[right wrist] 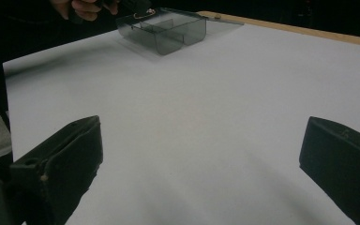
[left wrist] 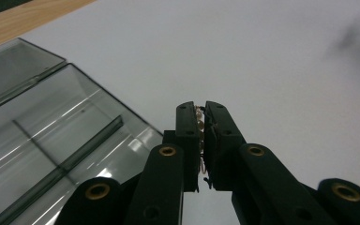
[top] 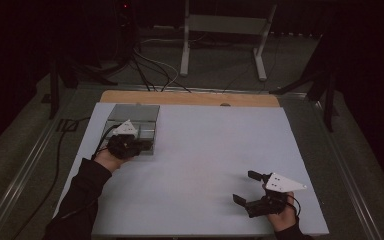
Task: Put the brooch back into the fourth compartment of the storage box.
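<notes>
Left gripper (left wrist: 202,140): matte black jaws clamped on a thin, pale beaded strip (left wrist: 199,123).
Box (top: 132,127): smoky clear plastic, rectangular, divided, just beside that gripper, far-left surface (top: 205,150).
Right gripper (top: 247,187): jaws wide apart, empty.

The box (left wrist: 51,154) at the left of the left gripper view is smooth, glossy, smoke-tinted clear plastic. It sits on a matt white sheet (top: 205,150), with bare wood (top: 190,98) along the far edge. The left gripper (left wrist: 202,126) has matt black plastic jaws with brass-coloured rivets.
</notes>
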`<state>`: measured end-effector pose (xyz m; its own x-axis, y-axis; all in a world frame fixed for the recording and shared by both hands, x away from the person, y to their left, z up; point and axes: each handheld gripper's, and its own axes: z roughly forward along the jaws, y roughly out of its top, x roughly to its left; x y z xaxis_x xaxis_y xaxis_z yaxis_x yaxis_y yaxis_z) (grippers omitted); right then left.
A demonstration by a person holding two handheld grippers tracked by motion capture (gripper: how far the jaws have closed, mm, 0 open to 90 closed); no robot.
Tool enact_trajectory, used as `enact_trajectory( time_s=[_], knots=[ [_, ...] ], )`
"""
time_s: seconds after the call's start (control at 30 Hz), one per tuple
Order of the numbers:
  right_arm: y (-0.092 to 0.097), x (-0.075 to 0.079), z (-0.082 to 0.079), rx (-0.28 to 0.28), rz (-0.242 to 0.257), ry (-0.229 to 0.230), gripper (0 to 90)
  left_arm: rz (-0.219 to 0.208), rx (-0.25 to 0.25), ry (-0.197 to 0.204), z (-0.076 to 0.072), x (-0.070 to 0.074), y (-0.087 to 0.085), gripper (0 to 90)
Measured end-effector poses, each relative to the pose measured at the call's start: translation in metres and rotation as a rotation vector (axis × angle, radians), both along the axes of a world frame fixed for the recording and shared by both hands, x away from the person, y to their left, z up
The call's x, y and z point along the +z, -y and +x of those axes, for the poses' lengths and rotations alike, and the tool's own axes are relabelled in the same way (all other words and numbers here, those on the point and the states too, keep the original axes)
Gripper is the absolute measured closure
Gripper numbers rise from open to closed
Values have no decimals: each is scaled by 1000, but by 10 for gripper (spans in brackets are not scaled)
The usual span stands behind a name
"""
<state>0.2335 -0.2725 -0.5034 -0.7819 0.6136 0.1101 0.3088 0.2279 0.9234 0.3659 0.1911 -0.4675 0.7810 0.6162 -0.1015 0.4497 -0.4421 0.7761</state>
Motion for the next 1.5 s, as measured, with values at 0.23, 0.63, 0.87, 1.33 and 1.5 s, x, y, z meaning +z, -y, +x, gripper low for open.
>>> enact_trajectory(
  time_s=[0.23, 0.63, 0.87, 1.33, 1.5],
  knots=[
    [0, 0, 0, 0, 0, -3, 0, -23, 44, -5, 3, 0, -15, 870],
    [-1, 0, 0, -1, -1, -4, 0, -35, 112, -9, 8, -2, -39, 870],
    [0, 0, 0, -1, -2, -1, 0, -44, 147, -4, 9, -2, -53, 870],
    [-1, -1, 1, -2, 0, -6, 0, -70, 213, -2, 11, -6, -80, 869],
    [0, 0, 0, -1, 1, -4, 0, -63, 238, 8, 10, -4, -90, 869]
  ],
)
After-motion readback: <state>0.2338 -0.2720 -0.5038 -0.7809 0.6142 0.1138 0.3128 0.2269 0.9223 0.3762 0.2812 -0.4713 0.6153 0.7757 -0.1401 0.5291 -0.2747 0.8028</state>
